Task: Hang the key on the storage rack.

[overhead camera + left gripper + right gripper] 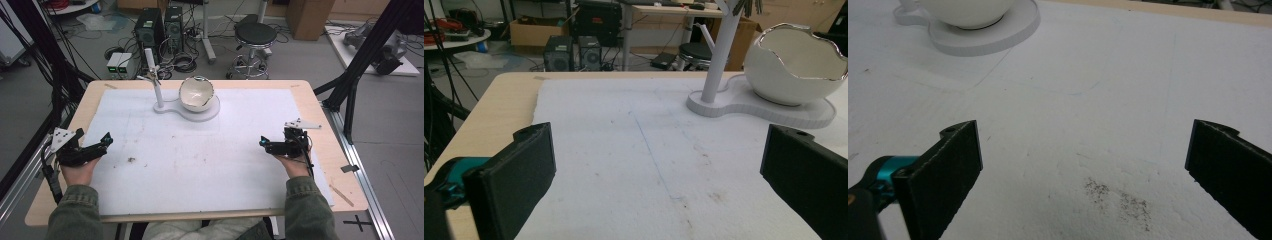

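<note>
A white egg-shaped bowl point(196, 93) with a jagged silver rim sits on a white stand base point(200, 113) at the far middle of the mat; a white post point(156, 82) with small branches rises from the base's left lobe. The bowl point(795, 66), post point(721, 55) and base point(769, 111) appear at the upper right of the left gripper view. My left gripper point(106, 141) rests at the mat's left edge, open, with nothing between its jaws. My right gripper point(263, 143) is held at the right of the mat, open and empty. The bowl's underside point(965, 12) and the base point(998, 36) show at the right gripper view's top left.
A white foam mat point(200, 155) covers most of the wooden table point(325, 125). Small dark specks point(131, 160) lie on the mat left of centre, and a dark smudge point(1120, 199) lies between my right jaws. A stool point(255, 37), computer towers point(150, 27) and cables stand beyond the table.
</note>
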{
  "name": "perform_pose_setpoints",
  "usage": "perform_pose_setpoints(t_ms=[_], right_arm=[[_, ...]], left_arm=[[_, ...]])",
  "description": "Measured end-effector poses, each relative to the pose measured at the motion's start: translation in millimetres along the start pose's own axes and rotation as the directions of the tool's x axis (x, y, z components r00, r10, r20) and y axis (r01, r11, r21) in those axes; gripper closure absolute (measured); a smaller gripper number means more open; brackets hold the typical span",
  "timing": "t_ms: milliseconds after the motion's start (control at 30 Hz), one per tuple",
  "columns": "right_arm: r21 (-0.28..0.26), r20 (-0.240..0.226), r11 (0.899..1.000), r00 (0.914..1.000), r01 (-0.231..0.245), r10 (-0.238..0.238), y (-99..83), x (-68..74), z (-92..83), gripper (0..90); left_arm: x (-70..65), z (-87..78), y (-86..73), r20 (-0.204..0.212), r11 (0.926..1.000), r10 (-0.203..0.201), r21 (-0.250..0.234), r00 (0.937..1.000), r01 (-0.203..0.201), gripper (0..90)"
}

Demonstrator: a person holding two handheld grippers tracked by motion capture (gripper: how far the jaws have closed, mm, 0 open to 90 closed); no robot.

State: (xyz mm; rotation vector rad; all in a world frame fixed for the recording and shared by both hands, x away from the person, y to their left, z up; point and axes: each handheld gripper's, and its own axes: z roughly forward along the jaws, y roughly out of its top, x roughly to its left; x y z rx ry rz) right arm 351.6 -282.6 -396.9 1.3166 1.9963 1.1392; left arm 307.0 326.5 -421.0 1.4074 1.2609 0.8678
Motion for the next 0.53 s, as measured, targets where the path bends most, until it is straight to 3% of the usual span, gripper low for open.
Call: perform_pose_setpoints(t_ms=[100, 300, 400, 500, 533], right_arm=[[-0.063, 0.017, 0.998, 0.9998, 0.015, -0.014, -4.6, 2.2, -6.0, 0.7], [-0.176, 0.049, 0.984, 0.9986, 0.026, -0.017, -14.3, 8.6, -14.6, 0.7], [-0.197, 0.033, 0.98, 0.9993, -0.012, 0.019, -17.5, 4.9, -16.5, 0.7], [-0.185, 0.022, 0.981, 0.9982, -0.051, 0.056, -21.1, 1.3, -15.7, 0.6], [-0.18, 0.03, 0.983, 0.9987, -0.035, 0.041, -21.8, 0.8, -15.5, 0.7]], left_arm=[[-0.1, 0.1, 0.1, 0.0, 1.0, -0.003, -0.002, 1.0, 0.003, 1.7], [-0.9, 1.0, 0.0, 0.005, 1.0, -0.008, -0.003, 1.0, 0.008, 1.7], [-0.8, 1.4, 0.2, 0.008, 0.9999, -0.012, -0.006, 0.9999, 0.012, 1.7], [-0.9, 2.4, 0.3, 0.01, 0.9998, -0.017, -0.01, 0.9998, 0.017, 1.7], [-1.2, 3.1, 0.4, 0.013, 0.9997, -0.022, -0.011, 0.9997, 0.022, 1.7]])
